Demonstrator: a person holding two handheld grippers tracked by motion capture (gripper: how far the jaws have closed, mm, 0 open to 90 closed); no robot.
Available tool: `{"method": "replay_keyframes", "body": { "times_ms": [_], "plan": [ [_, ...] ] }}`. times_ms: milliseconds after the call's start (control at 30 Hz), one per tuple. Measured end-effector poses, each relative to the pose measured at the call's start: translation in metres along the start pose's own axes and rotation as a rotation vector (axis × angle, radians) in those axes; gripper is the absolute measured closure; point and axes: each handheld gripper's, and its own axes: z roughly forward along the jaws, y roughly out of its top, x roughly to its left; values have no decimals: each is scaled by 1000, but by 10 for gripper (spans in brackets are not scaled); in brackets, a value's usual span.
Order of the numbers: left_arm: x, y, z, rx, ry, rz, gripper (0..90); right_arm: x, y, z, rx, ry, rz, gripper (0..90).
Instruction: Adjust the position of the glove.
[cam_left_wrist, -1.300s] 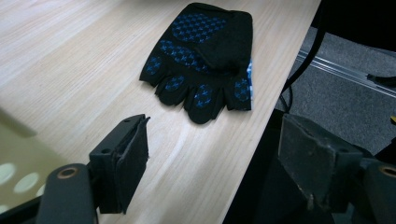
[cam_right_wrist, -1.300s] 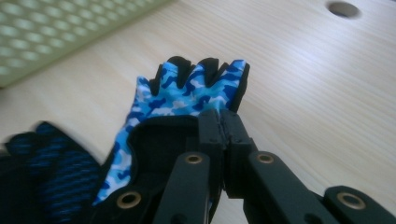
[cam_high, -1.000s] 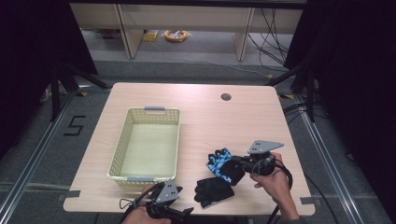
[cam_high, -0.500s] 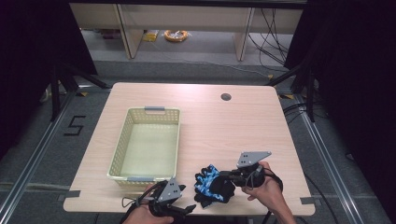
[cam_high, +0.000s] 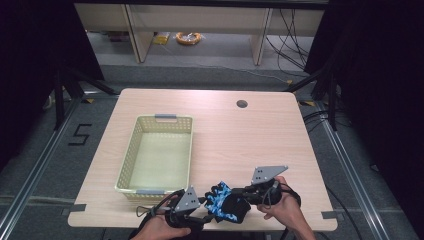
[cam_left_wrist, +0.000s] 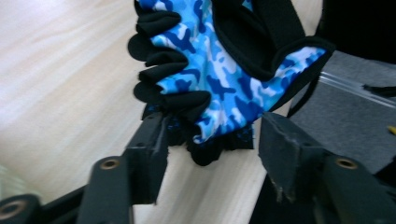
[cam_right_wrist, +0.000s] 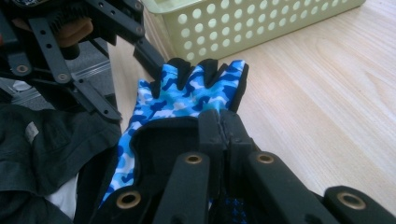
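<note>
The table (cam_high: 260, 135) carries a pale yellow basket (cam_high: 131, 157) toward nine o'clock of its middle. At six o'clock, on the near edge, lies a blue camouflage glove (cam_high: 222, 202), just right of the basket's near corner. The right tool (cam_high: 239, 194) is clamped on the glove's black cuff. The left tool (cam_high: 206, 214) has just been closing, its jaws astride the glove's fingertip end, not yet pressing it.

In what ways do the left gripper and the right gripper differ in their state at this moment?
The right gripper is shut, pinching the blue camouflage glove; the left gripper has just been closing, with the glove's edge between its jaws, not yet pressed. In the high view the right gripper sits farther up the table than the left. Both are black, hand-held, with grey plates on top.
</note>
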Motion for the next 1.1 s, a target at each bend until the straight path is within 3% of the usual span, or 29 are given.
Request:
{"method": "replay_keyframes", "body": {
  "times_ms": [33,133,167,233,267,367,433,467,667,733,767,967,1033,1100],
  "plan": [
    [0,0,1,13,-19,1,490,0,1,1,1,2,-8,894],
    [-2,1,2,10,-23,12,594,0,1,1,8,4,-1,894],
    [-2,2,1,20,-17,41,629,0,2,3,15,9,2,894],
    [-4,2,3,10,-28,18,666,-2,3,3,13,7,-9,894],
    [-4,2,4,7,-32,13,740,-3,4,6,14,9,-11,894],
    [-5,1,6,17,-39,3,796,-4,9,8,32,5,-16,894],
    [-4,1,7,23,-39,7,809,-5,13,10,48,17,-31,894],
    [-5,1,8,16,-56,-28,809,-5,13,10,48,17,-31,894],
    [-5,2,14,22,-88,-88,820,-12,26,20,141,22,-50,894],
    [-5,2,18,23,-77,-67,820,-13,27,22,148,27,-47,894],
    [-6,0,22,32,-81,-94,818,-16,27,26,173,16,-51,893],
    [-7,-5,32,57,-65,-88,797,-24,21,41,218,32,-64,888],
    [-6,-7,34,77,-54,-61,779,-26,18,44,244,16,-62,878],
    [-6,-8,35,76,-58,-73,770,-27,15,46,250,-5,-39,854]
  ]
}}
